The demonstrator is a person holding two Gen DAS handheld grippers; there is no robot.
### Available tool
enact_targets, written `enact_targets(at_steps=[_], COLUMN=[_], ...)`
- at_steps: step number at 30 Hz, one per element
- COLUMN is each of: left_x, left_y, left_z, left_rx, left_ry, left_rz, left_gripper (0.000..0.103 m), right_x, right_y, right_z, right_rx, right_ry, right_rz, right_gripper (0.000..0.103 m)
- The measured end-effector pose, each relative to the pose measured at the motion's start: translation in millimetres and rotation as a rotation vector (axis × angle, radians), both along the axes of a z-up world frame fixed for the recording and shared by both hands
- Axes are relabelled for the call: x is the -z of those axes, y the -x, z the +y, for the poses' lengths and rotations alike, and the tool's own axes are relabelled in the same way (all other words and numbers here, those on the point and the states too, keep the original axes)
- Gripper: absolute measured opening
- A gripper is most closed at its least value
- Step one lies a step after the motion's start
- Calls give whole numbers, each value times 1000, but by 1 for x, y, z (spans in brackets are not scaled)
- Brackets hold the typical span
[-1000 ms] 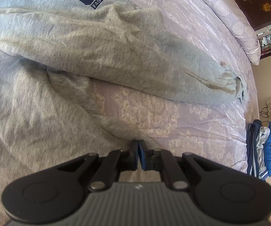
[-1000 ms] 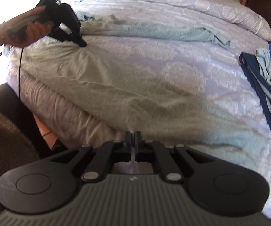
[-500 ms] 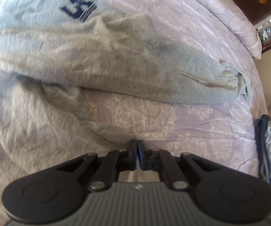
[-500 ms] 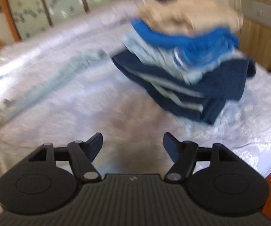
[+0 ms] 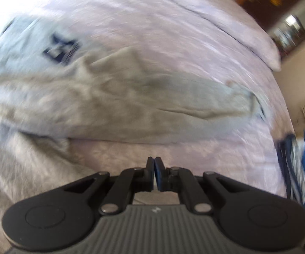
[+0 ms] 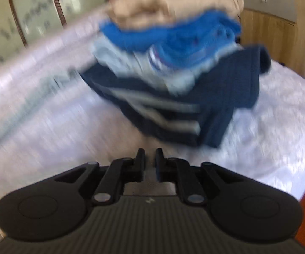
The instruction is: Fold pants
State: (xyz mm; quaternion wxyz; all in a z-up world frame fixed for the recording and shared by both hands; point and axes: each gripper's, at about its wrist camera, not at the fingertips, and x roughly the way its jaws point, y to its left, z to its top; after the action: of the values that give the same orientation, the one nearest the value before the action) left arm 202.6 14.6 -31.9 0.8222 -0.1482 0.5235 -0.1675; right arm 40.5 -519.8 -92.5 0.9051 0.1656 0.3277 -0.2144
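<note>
Grey sweatpants [image 5: 114, 105] with a dark blue logo [image 5: 60, 49] lie spread across the lilac patterned bedspread [image 5: 173, 31] in the left wrist view, one leg stretching right to its cuff [image 5: 256, 105]. My left gripper [image 5: 154, 165] is shut, with grey fabric showing under its base; the view is blurred. My right gripper [image 6: 150, 154] hovers over the bedspread [image 6: 46, 137] with its jaws nearly together, a narrow gap between them and nothing visible in it. The pants hardly show in the right wrist view.
A stack of folded clothes [image 6: 173, 80], navy, pale blue, bright blue and beige, sits on the bed just beyond my right gripper; it also shows at the right edge of the left wrist view [image 5: 298, 169]. A wooden cabinet [image 6: 279, 25] stands behind. A dark wooden door [image 5: 279, 2] is far right.
My right gripper let go of the pant fabric, swung towards the clothes stack, opened wide, and has now nearly closed. My left gripper stayed shut and drew back, so more of the pants shows.
</note>
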Motion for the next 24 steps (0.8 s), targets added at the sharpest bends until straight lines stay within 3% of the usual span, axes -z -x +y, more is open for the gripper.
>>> enact_targets(at_steps=[2, 5, 7, 11, 14, 16, 18, 20, 21, 22, 23, 24], left_x=[-10, -20, -24, -23, -15, -8, -1, 9, 16, 23, 26, 25], left_y=[9, 23, 35, 54, 59, 65, 71, 74, 75, 75, 75, 76], left_z=[-9, -20, -28, -41, -46, -49, -52, -54, -55, -56, -56, -54], left_rx=[89, 230, 341, 488, 542, 597, 655, 717, 754, 782, 798, 803], left_ry=[-42, -107, -163, -258, -292, -335, -379, -410, -428, -448, -440, -411], left_rz=[-61, -147, -212, -287, -308, -344, -389, -408, -401, -392, -395, -409], left_gripper=[3, 4, 11, 20, 26, 37, 52, 57, 54, 40, 35, 16], right_x=[-8, -31, -45, -58, -49, -37, -25, -13, -9, -3, -1, -3], right_y=[11, 26, 24, -10, -49, -72, -90, -103, -104, -108, -108, -107], right_z=[-1, 10, 26, 85, 149, 189, 218, 235, 245, 248, 250, 251], right_rx=[45, 4, -119, -456, -729, -883, -996, -1072, -1094, -1107, -1121, -1139], right_ry=[-11, 12, 18, -24, 30, 87, 127, 138, 155, 166, 153, 133], right_rz=[-52, -144, -177, -158, -84, -28, 26, 94, 130, 155, 152, 140], right_gripper=[32, 32, 33, 50, 53, 53, 54, 56, 54, 53, 32, 6])
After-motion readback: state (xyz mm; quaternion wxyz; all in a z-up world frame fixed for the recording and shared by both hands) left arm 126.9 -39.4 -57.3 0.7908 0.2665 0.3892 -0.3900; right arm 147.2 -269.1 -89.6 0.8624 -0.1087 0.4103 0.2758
